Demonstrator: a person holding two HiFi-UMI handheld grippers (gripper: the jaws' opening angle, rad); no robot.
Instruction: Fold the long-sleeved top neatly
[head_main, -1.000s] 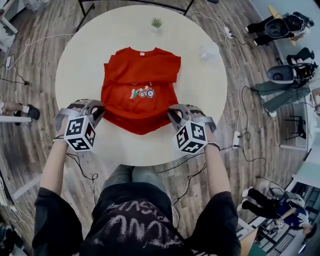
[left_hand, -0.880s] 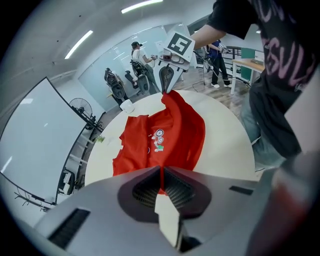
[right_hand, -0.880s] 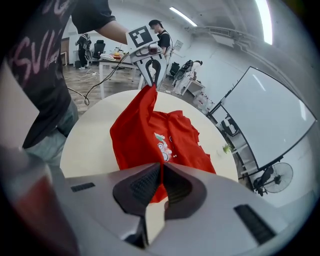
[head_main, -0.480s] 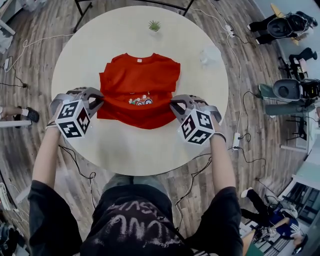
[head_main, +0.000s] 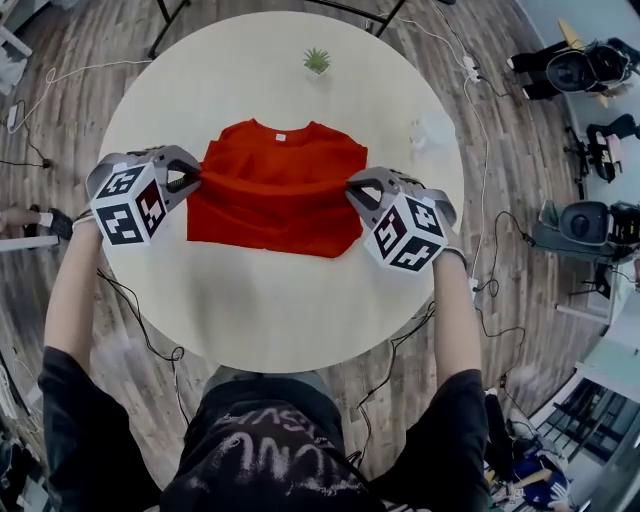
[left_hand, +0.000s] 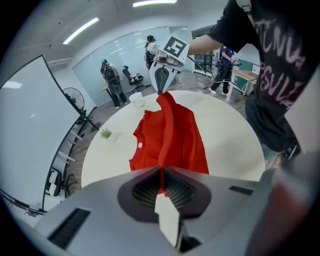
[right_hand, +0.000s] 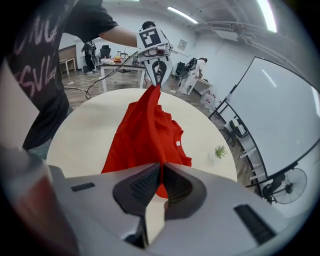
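Both the left gripper (head_main: 192, 180) and right gripper (head_main: 351, 186) pinch the red top (head_main: 275, 185).

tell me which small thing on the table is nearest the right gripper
The white cup, by the table's right edge beyond the right gripper; the green plant stands farther off, at the far edge.

Setting: open-plan office or lab room. Wood-plank floor (head_main: 520, 150) with loose cables (head_main: 160, 352). Round pale desk (head_main: 270, 300). Rolling whiteboard (left_hand: 30, 130), glass partition (left_hand: 120, 50), swivel chair (left_hand: 131, 77), pedestal fan (left_hand: 74, 97), ceiling strip lights (left_hand: 80, 31). Other people (left_hand: 107, 75) standing in the background near work tables (right_hand: 115, 62).
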